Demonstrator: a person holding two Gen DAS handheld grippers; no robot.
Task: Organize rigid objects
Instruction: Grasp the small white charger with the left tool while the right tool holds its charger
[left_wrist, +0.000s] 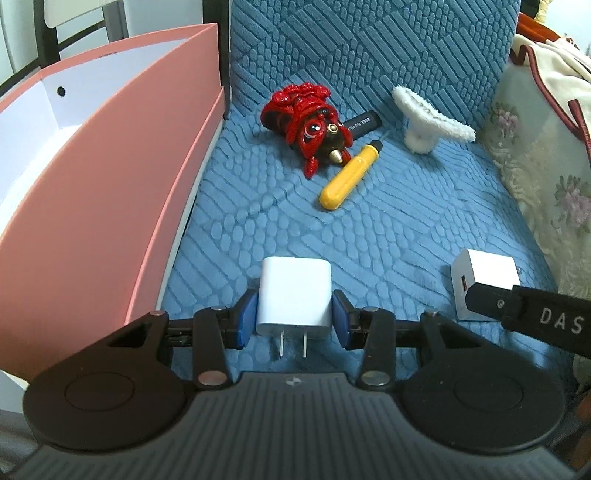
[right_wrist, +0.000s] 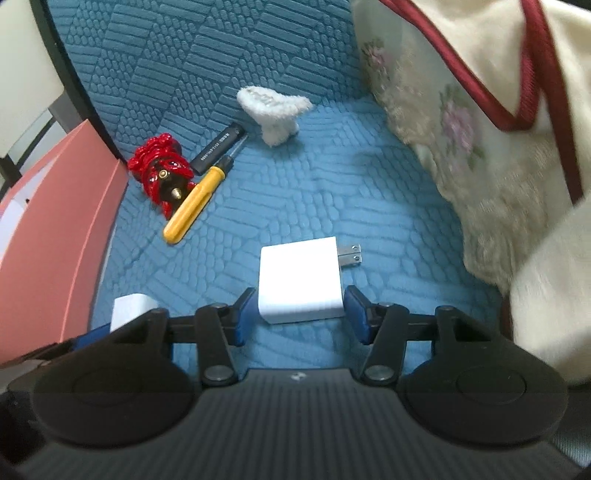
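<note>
My left gripper (left_wrist: 294, 319) is shut on a white plug charger (left_wrist: 293, 291). Its blue pads press on both sides and the prongs point back at the camera. The same charger (right_wrist: 131, 306) shows at the lower left of the right wrist view. My right gripper (right_wrist: 301, 314) is shut on a second white charger (right_wrist: 299, 280), whose prongs stick out to the right. This second charger (left_wrist: 480, 280) also appears in the left wrist view, behind a black finger of the right gripper (left_wrist: 491, 295). Both grippers hang low over the blue textured sofa cover (left_wrist: 388, 229).
A pink open box (left_wrist: 110, 184) with a white inside stands along the left. At the back lie a red lion figurine (left_wrist: 303, 118), a yellow-handled screwdriver (left_wrist: 347, 177), a black stick (left_wrist: 364, 122) and a white fluffy piece (left_wrist: 428, 122). A floral cushion (left_wrist: 535, 166) bounds the right.
</note>
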